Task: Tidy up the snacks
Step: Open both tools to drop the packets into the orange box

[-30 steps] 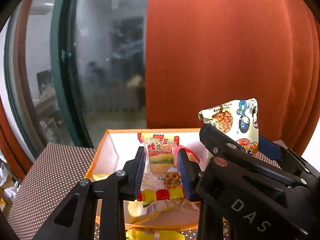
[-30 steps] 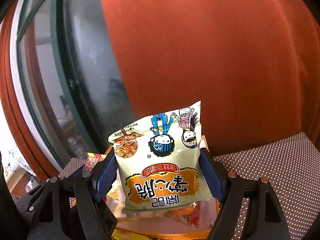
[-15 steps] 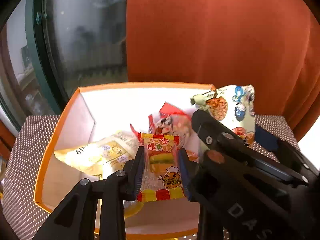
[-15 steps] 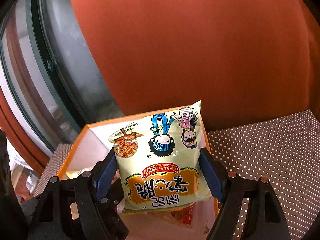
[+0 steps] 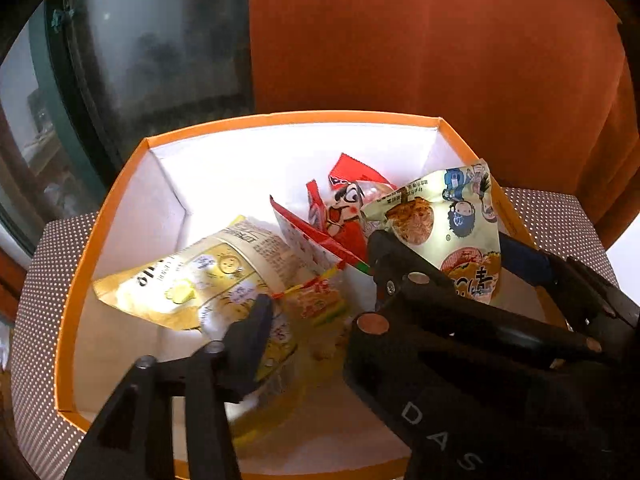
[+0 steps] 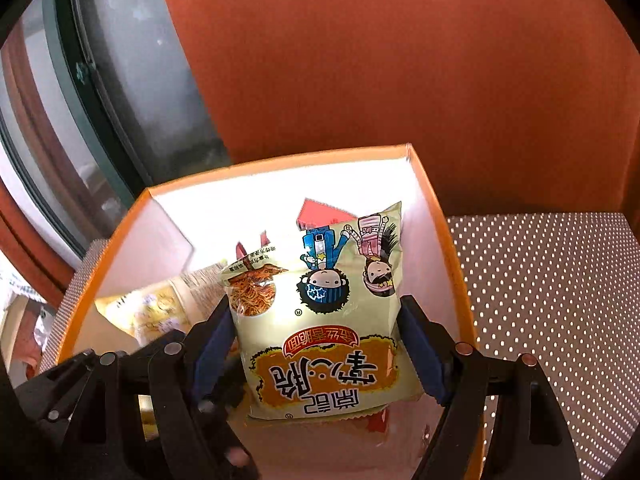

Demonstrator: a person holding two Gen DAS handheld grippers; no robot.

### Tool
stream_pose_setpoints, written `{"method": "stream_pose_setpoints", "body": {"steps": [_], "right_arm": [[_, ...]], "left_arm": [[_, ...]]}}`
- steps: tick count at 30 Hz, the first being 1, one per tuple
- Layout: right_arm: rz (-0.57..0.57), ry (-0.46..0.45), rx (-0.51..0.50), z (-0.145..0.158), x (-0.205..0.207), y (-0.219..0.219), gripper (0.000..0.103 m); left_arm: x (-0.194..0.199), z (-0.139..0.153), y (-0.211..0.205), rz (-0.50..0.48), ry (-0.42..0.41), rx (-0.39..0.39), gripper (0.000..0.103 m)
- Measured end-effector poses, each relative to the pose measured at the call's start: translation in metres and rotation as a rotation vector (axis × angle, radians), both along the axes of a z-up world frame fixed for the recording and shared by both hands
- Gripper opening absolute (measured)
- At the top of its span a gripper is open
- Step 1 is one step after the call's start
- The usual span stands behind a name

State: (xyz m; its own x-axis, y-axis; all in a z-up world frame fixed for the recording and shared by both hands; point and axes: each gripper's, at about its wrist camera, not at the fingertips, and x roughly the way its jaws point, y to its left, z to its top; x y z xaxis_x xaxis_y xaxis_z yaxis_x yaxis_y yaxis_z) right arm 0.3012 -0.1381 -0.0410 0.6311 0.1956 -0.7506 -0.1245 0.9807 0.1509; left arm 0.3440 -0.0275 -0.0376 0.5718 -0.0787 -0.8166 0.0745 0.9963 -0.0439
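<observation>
burger candy packet [image 5: 320, 300] motion-blurred, left gripper's [image 5: 316, 316] right finger hidden

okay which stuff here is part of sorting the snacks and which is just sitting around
Part of the job: orange box, noodle snack packet in the right gripper, burger candy packet by the left gripper, yellow bag, red packet.
Just around: dotted tablecloth, curtain, window.
</observation>
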Motion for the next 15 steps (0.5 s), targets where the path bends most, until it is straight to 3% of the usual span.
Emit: {"method": "stream_pose_setpoints", "body": {"steps": [15], "right_arm": [[0.036, 0.067, -0.076, 0.004, -0.001, 0.012, 0.083]], "left_arm": [[-0.02, 0.005, 0.002, -0.012, 0.003, 0.016, 0.064]]}}
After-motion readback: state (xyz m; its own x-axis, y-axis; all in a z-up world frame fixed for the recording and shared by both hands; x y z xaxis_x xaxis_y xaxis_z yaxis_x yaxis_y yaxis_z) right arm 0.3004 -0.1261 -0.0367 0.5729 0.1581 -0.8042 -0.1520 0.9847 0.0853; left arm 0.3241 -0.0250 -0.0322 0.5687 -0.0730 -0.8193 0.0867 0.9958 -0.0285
